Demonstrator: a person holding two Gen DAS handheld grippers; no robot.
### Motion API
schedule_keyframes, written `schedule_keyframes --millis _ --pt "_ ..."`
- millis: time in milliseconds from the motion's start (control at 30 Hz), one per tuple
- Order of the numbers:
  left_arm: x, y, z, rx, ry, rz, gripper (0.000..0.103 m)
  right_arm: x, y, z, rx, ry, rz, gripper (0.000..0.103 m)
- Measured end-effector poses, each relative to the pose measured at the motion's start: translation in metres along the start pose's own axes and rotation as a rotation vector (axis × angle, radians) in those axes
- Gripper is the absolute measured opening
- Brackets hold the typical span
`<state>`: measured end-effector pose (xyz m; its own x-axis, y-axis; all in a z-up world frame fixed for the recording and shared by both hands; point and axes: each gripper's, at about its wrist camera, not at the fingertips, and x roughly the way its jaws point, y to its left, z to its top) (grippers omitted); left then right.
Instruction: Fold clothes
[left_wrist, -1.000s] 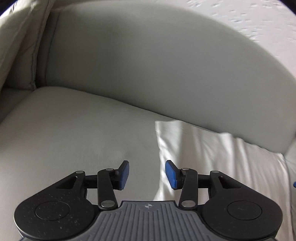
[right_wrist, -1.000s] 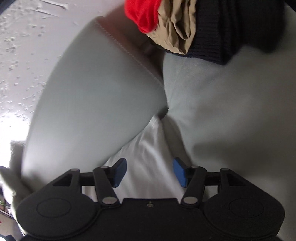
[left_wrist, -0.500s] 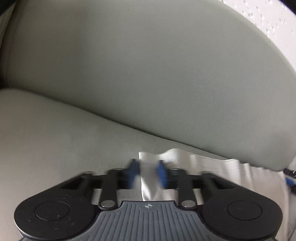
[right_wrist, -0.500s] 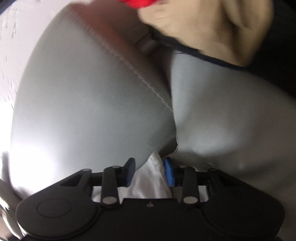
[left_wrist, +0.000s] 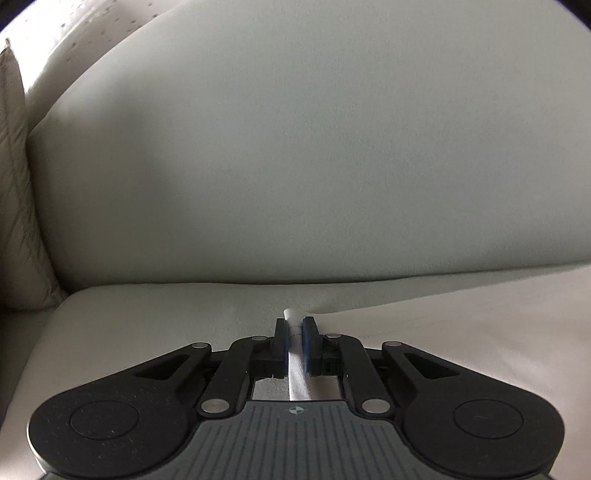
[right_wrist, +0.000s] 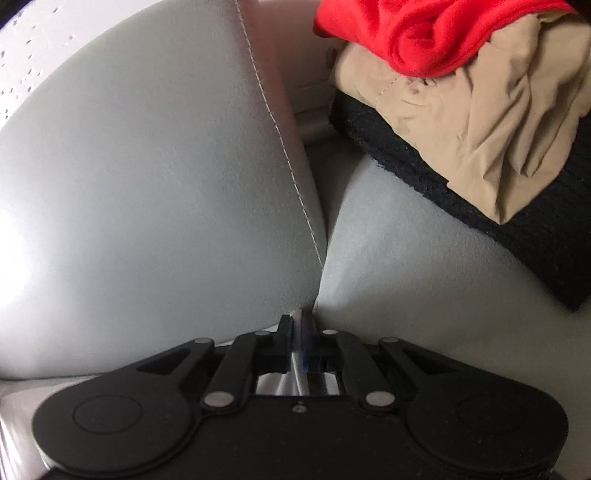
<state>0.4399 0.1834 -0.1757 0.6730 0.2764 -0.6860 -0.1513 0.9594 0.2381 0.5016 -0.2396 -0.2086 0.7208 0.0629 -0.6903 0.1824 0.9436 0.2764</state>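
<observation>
My left gripper has a thin fold of the white cloth between its blue pads, and the pads press on it. The jaws are nearly together and are just easing open a little. A small rounded tip of the cloth pokes out past the pads. The rest of the white cloth lies flat and smooth on the sofa seat, spreading off to the right. Behind it stands the sofa back cushion, big, round and soft grey. At the far left is a wrinkly beige pillow.

My right gripper is pinched tight on another bit of the white cloth. Only a thin bright strip of it shows between the black fingers. This pinch sits right at the crack where the sofa cushions meet. The cushion to the left is smooth and shiny, with a line of pale stitches along its edge.

Far off to the right is a heap of other clothes. A bright red cloth is on top, soft and bunched. Under it is a crumpled tan cloth. At the bottom is a thick black knit with a fuzzy edge.
</observation>
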Motion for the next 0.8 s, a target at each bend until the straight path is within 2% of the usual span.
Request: schedule_keyframes --millis 67,100,200,333,433,500,600,667,733,800 --pt "-0.017 0.008 -0.001 -0.018 0.009 0.003 0.016 -0.015 -0.004 0.003 0.035 -0.002 0.018 0.015" --pt "-0.032 0.015 -0.004 -0.028 -0.003 -0.003 0.016 -0.028 -0.007 0.004 0.055 -0.012 0.034 0.016" --pt "-0.093 0.040 -0.019 -0.041 -0.068 -0.036 0.016 -0.089 -0.022 0.001 0.107 -0.061 0.111 0.017" --pt "-0.190 0.060 -0.048 -0.015 -0.152 -0.058 0.016 -0.185 -0.038 -0.017 0.105 -0.101 0.195 0.020" --pt "-0.256 0.073 -0.068 -0.035 -0.184 -0.108 0.017 -0.244 -0.040 -0.024 0.081 -0.112 0.254 0.021" --pt "-0.284 0.075 -0.077 -0.055 -0.190 -0.147 0.017 -0.272 -0.041 -0.027 0.069 -0.105 0.292 0.024" --pt "-0.294 0.067 -0.086 -0.063 -0.165 -0.173 0.018 -0.305 -0.048 -0.037 0.075 -0.061 0.336 0.032" --pt "-0.277 0.059 -0.098 -0.070 -0.111 -0.190 0.018 -0.322 -0.050 -0.054 0.090 -0.025 0.338 0.039" --pt "-0.255 0.053 -0.117 -0.092 -0.050 -0.204 0.016 -0.312 -0.054 -0.072 0.120 0.025 0.317 0.042" --pt "-0.231 0.042 -0.132 -0.128 0.010 -0.220 0.004 -0.295 -0.060 -0.089 0.173 0.080 0.289 0.042"
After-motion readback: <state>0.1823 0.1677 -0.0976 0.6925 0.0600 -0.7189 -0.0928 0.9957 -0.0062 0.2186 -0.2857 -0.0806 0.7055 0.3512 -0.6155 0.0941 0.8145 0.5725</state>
